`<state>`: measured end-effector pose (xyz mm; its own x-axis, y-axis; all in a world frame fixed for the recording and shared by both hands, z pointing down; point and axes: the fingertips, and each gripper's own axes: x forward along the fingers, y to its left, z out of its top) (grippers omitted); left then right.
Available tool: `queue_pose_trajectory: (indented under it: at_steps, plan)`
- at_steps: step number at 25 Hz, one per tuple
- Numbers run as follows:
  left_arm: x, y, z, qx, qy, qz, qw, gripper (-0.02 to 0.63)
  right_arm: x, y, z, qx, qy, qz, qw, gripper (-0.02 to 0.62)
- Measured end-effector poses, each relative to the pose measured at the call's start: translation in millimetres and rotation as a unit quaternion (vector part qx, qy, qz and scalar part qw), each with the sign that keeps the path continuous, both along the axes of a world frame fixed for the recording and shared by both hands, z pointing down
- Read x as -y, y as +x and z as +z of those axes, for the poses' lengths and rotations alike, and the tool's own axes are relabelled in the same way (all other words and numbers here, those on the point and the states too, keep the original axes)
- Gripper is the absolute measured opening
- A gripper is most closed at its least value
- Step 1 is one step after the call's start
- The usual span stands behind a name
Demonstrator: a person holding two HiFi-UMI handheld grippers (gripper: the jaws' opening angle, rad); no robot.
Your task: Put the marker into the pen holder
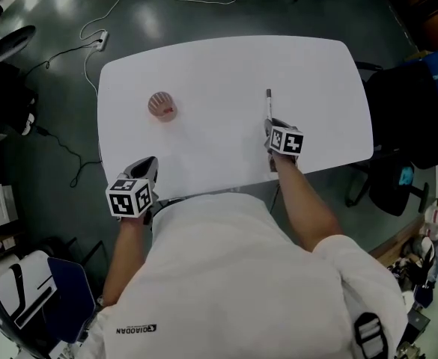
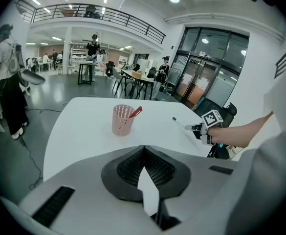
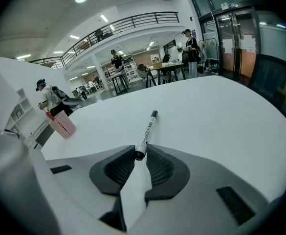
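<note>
The right gripper pinches the marker by its near end. The pink pen holder stands to the left on the white table. The left gripper is closed and empty.

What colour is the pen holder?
The pen holder is pink and perforated; clearest in the left gripper view.

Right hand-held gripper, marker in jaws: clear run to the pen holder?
Likely yes. Only bare table lies between the right hand-held gripper, shut on the marker, and the pen holder; the left hand-held gripper sits off that line.
</note>
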<state>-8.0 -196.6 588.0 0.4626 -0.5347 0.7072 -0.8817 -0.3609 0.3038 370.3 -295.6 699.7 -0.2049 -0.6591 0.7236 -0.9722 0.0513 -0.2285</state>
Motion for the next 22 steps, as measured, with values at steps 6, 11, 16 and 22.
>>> queue_pose_trajectory:
  at_steps: [6,11,16,22]
  plan:
    - [7,-3,-5,-0.005,0.010,0.023,0.9997,0.028,-17,-16,-15,0.028,0.011,0.016,0.999,0.089]
    - [14,-2,-13,-0.012,0.021,0.034,0.9991,0.028,-18,-22,-32,0.041,0.027,0.023,0.999,0.087]
    - [13,-16,-17,-0.014,0.025,0.042,0.9987,0.028,-18,-42,-50,0.062,0.049,0.034,0.996,0.087]
    - [13,-22,-16,-0.020,0.023,0.051,0.9983,0.028,-22,-62,-71,0.114,0.059,0.054,0.990,0.087]
